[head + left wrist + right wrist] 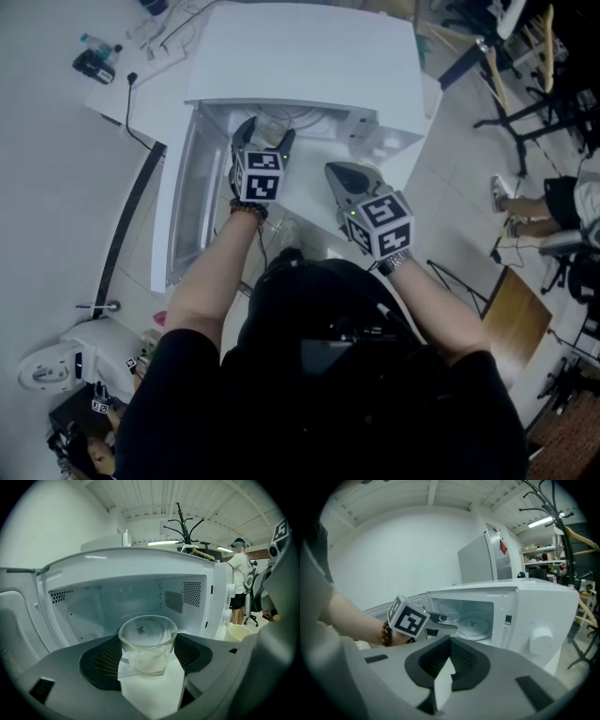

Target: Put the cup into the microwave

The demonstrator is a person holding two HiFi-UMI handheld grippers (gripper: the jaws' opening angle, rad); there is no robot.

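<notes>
The glass cup (147, 644) is held between the pads of the left gripper (264, 139) at the open mouth of the microwave (309, 56), not yet set down inside. The right gripper (445, 667) is closed on nothing, near right. The slick glass could be dropped if clipped on the cavity's front edge. Counted: one cup, one microwave, two grippers.

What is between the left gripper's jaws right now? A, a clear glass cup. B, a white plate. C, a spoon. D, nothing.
A: the left gripper view shows a clear glass cup held in the left gripper, in front of the open microwave.
</notes>
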